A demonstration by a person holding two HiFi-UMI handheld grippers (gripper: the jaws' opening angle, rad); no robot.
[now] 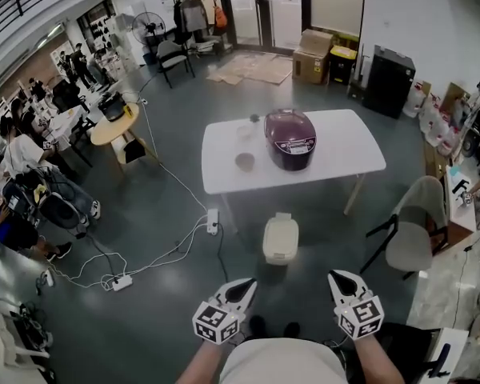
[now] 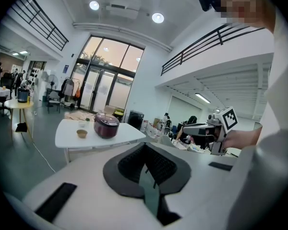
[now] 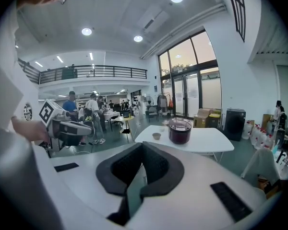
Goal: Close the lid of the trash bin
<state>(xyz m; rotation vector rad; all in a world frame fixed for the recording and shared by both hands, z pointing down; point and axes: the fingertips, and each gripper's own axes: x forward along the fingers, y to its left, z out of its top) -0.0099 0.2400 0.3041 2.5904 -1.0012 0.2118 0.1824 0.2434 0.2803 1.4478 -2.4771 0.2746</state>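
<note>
Cream trash bin (image 1: 280, 240) stands shut just before the white table (image 1: 344, 154).

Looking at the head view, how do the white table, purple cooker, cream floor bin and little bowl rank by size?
1. white table
2. purple cooker
3. cream bin, which looks only slightly smaller than the cooker; their differing distance from the camera makes that pair unsure
4. bowl, clearly smallest

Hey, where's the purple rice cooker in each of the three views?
Head view: purple rice cooker, upper centre, on the white table.
Left gripper view: left of centre, near mid-height.
Right gripper view: slightly right of centre, near mid-height.
Shared landmark: small bowl just left of it.
</note>
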